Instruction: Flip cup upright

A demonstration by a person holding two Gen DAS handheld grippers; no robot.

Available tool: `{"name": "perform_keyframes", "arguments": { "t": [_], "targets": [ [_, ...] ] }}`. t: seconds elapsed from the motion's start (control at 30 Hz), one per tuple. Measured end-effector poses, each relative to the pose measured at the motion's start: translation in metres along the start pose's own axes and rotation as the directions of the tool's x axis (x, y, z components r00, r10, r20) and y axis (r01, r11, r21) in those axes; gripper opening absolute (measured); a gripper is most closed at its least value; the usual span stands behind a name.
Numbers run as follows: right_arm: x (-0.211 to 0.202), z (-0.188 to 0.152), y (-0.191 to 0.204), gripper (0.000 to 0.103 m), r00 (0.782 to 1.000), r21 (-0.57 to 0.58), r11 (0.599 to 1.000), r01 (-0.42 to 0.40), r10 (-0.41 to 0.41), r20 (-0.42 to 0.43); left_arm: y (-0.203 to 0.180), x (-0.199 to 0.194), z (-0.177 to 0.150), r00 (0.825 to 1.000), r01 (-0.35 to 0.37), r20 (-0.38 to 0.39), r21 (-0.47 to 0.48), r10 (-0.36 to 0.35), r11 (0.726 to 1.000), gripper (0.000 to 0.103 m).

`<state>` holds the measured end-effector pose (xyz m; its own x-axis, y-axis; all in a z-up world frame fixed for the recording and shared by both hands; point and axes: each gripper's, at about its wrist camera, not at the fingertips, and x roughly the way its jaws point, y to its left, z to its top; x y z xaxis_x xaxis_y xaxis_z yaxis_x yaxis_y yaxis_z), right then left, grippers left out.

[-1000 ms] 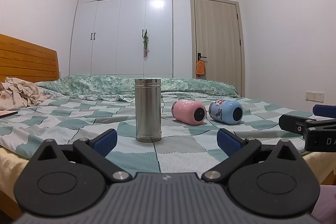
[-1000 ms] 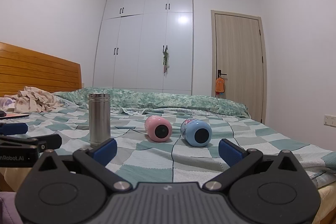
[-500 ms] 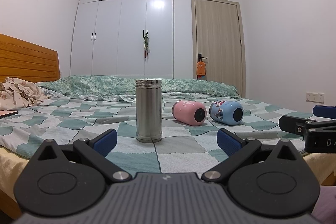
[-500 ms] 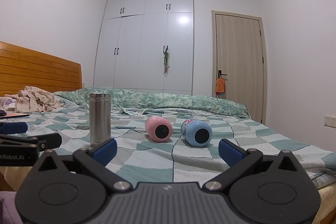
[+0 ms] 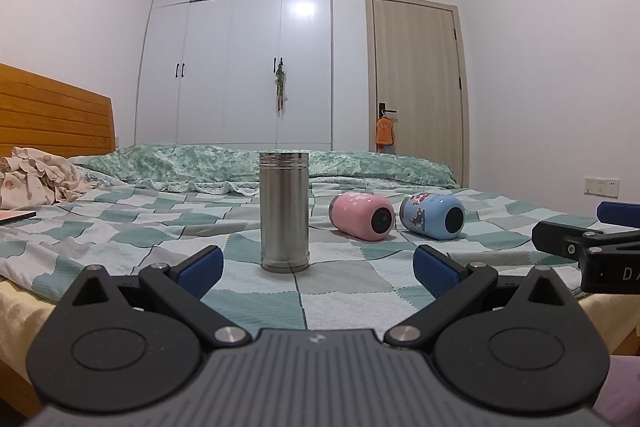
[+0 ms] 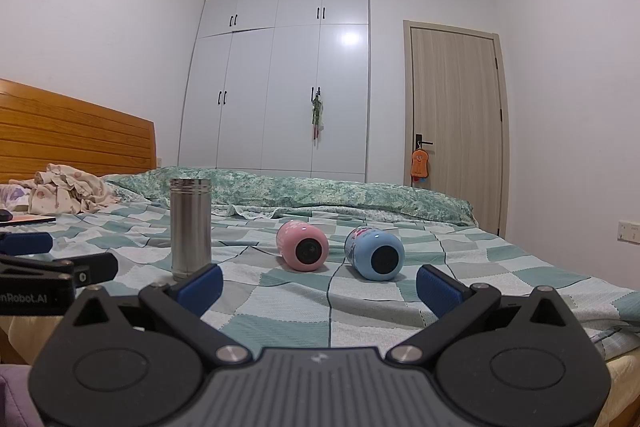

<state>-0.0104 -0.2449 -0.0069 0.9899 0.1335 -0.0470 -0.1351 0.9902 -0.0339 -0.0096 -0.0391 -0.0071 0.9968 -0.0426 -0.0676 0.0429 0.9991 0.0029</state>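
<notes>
A steel cup (image 5: 284, 211) (image 6: 191, 227) stands upright on the checked bedspread (image 5: 344, 279) (image 6: 280, 307). A pink cup (image 5: 362, 215) (image 6: 303, 245) and a blue cup (image 5: 433, 215) (image 6: 375, 253) lie on their sides to its right, ends facing me. My left gripper (image 5: 318, 265) is open and empty, in front of the steel cup. My right gripper (image 6: 320, 281) is open and empty, short of the pink and blue cups. Each gripper shows at the edge of the other's view (image 5: 580, 243) (image 6: 44, 267).
A rumpled cloth (image 6: 68, 193) and a flat book (image 5: 14, 215) lie at the left near the wooden headboard (image 5: 52, 119). A folded green quilt (image 6: 320, 193) runs along the bed's far side. White wardrobes (image 5: 240, 59) and a door (image 5: 418, 87) stand behind.
</notes>
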Motion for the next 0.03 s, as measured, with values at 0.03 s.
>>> {"name": "perform_keyframes", "arguments": {
  "t": [0.03],
  "targets": [
    [0.0001,-0.0001,-0.0001,0.103,1.0,0.0,1.0,0.0,0.0,0.0,-0.0001,0.0001,-0.0001,1.0,-0.002,0.0,0.0,0.002,1.0,0.103]
  ]
}}
